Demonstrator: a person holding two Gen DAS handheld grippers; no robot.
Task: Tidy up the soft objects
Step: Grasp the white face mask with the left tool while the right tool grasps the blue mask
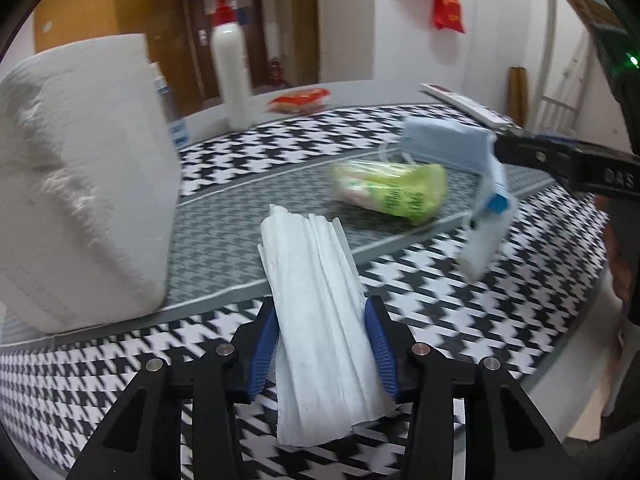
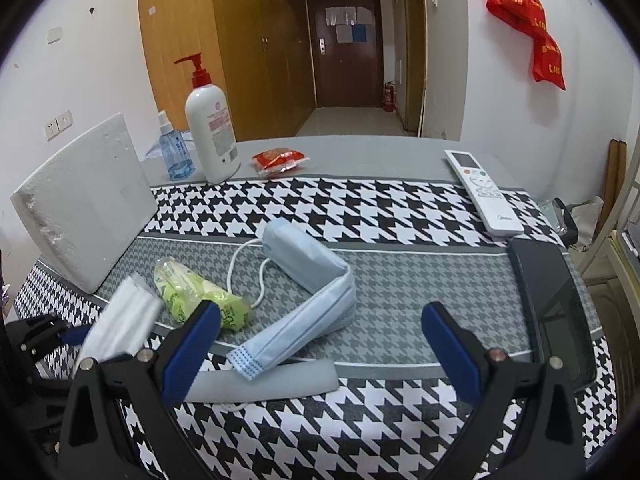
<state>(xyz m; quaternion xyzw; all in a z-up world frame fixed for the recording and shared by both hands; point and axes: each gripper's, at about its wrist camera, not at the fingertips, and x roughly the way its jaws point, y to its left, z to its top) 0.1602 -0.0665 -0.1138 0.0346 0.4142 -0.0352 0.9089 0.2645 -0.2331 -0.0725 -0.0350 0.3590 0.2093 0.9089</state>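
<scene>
The left gripper (image 1: 326,344) has its blue-padded fingers (image 1: 264,350) closed on a folded white pleated face mask (image 1: 320,312), held clear of the worktop (image 2: 360,208) over its near left part. The right gripper (image 2: 320,340) stands wide open with nothing visible between its fingers in its own view. In the left wrist view, however, a light blue pleated face mask (image 2: 304,292) appears to hang at the tip of that gripper; contact cannot be confirmed, and the view is blurred. In the right wrist view the blue mask lies draped and bent on the grey band of the cloth, its white ear loops (image 2: 256,268) trailing toward a green plastic-wrapped tissue pack (image 2: 196,292) just beside it.

Handling, as a judgement: both masks are light, limp and thin. They will fold or slide if pinched at an edge. Take hold across the pleated body at mid-length, and avoid the loops, which can snag. The tissue pack is soft with a slick wrapper, so grip it across its short width.

The worktop carries a black-and-white houndstooth cloth. A white foam block (image 2: 84,204) stands at the left. At the rear are a white pump bottle with red nozzle (image 2: 210,136), a small blue spray bottle (image 2: 174,152), a red snack packet (image 2: 280,160) and a white remote control (image 2: 482,192). A dark tablet (image 2: 556,308) lies at the right. Behind are wooden cabinets and a dark door.
</scene>
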